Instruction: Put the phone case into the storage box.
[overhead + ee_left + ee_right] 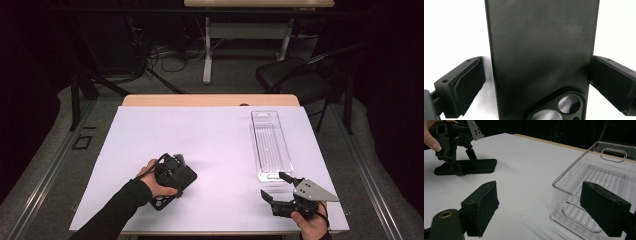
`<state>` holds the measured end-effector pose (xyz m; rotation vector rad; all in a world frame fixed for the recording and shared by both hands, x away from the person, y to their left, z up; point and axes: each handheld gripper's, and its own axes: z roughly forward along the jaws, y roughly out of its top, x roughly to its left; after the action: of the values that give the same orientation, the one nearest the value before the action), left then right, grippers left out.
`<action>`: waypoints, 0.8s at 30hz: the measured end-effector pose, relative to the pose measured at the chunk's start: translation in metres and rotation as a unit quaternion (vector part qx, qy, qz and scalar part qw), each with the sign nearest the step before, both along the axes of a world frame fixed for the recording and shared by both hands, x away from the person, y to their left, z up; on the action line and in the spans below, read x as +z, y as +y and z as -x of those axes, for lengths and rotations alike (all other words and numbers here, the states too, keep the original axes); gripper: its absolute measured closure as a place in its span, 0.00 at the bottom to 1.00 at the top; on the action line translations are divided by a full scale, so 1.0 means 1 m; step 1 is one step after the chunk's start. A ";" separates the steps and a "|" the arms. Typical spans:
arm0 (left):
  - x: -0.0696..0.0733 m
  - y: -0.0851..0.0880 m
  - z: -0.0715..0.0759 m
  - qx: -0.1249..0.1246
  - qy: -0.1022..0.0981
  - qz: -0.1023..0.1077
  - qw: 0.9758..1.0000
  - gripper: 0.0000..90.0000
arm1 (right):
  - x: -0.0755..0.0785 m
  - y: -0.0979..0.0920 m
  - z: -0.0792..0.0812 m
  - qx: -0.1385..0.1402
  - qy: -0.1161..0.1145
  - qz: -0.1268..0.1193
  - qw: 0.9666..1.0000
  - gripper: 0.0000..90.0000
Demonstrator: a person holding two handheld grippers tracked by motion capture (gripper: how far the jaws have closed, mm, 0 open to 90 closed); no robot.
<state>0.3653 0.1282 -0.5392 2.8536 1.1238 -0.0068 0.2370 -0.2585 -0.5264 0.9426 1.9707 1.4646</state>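
Two handheld grippers work over a table covered by a white sheet (210, 150). The left gripper (170, 172) sits toward the near left part of the table, held by a hand (150, 180) in a dark sleeve, and is lowered over a black phone case (175, 187) that lies flat on the sheet, back side up. In the left gripper view, the phone case (541, 55) runs up between the two black jaws with its camera cutout nearest the gripper; the right jaw touches the case's edge, while a thin gap shows between the left jaw and the other edge, so the jaws straddle the case without a full clamp. The right gripper (277, 187) rests near the near right corner of the table, jaws spread wide and holding nothing. Just beyond it, a clear plastic tray (270, 142) lies lengthwise along the right side, reaching toward the far edge. In the right gripper view, the tray's near corner (564, 195) stands between the open jaws, and the left gripper (454, 142) stands over the case farther off.
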 end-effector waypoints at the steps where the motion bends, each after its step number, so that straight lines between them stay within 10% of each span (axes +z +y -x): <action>1: 0.000 0.000 0.000 0.000 -0.001 0.001 1.000 0.02 | 0.000 0.000 0.000 0.000 0.000 0.000 1.000 0.16; 24: 0.005 0.001 0.001 0.002 -0.002 0.001 1.000 0.15 | 0.000 0.000 0.000 0.000 0.001 0.001 1.000 0.16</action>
<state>0.3643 0.1289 -0.5341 2.8477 1.1273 -0.0022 0.2371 -0.2584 -0.5267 0.9432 1.9728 1.4630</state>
